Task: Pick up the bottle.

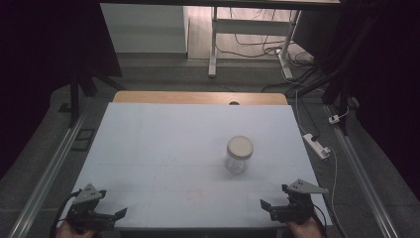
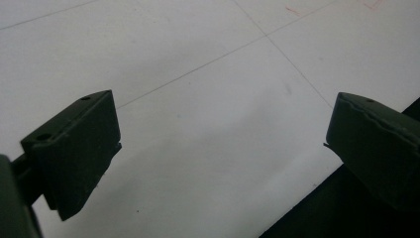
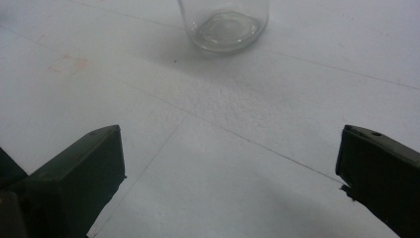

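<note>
A clear glass jar (image 1: 239,154) with a beige lid stands upright right of the middle of the white table (image 1: 158,144). My left gripper (image 1: 113,204) rests at the near left corner, open and holding nothing. Between its jaws in the left gripper view (image 2: 223,124) lie bare white surface and the table's front edge. My right gripper (image 1: 273,197) sits open at the near right corner. In the right gripper view (image 3: 230,153) the jar's glass base (image 3: 225,22) stands farther off, ahead of the jaws and apart from them.
A wooden strip (image 1: 198,97) runs along the table's far edge. Metal rails (image 1: 49,168) flank the table on both sides. A white power strip (image 1: 317,145) and cables lie on the floor to the right. A faint red mark (image 1: 194,195) shows near the front.
</note>
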`<state>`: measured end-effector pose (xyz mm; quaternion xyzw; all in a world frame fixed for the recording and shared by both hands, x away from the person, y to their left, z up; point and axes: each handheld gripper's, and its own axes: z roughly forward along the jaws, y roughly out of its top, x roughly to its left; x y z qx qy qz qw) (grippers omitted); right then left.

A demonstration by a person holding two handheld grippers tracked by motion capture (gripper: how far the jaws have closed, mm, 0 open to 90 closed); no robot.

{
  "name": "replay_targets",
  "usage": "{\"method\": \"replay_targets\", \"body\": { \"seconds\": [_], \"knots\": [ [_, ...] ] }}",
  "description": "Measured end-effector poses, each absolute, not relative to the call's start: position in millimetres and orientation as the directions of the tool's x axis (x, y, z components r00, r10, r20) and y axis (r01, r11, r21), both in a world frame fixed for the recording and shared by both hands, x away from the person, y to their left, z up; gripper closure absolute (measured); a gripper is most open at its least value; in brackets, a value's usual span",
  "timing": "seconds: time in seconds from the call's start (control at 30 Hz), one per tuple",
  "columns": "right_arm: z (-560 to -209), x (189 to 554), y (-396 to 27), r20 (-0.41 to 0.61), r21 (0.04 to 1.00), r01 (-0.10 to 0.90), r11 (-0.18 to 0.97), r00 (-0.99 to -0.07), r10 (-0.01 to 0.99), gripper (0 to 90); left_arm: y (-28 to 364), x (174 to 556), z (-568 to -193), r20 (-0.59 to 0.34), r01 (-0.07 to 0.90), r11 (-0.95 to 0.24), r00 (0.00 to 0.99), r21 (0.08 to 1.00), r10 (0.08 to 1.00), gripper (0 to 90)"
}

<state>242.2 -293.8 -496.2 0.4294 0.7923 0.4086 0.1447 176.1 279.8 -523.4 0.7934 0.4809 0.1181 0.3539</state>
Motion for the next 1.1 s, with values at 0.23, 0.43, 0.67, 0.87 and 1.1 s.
{"method": "replay_targets", "body": {
  "seconds": [0.23,0.43,0.67,0.87,1.1],
  "knots": [
    [-496.7,242.6,-291.6,0.107,0.764,0.562,0.316,-0.594,0.797,0.0,279.9,175.7,-523.5,-0.165,0.677,-0.294,0.527,0.675,0.833,2.4],
    [-496.6,242.4,-290.9,0.105,0.763,0.559,0.325,-0.603,0.791,0.0,279.8,175.6,-523.5,-0.167,0.676,-0.295,0.53,0.675,0.832,2.1],
    [-496.6,242.1,-290.0,0.096,0.763,0.554,0.333,-0.606,0.79,0.0,278.9,175.2,-523.7,-0.158,0.671,-0.304,0.536,0.676,0.83,1.8],
    [-496.4,241.4,-287.9,0.078,0.761,0.547,0.349,-0.611,0.788,0.0,277.7,174.7,-523.6,-0.15,0.668,-0.315,0.541,0.674,0.828,1.8],
    [-494.9,240.1,-288.2,0.076,0.773,0.534,0.342,-0.614,0.785,0.0,277.6,174.7,-523.5,-0.15,0.669,-0.314,0.54,0.674,0.829,2.0]
  ]
}}
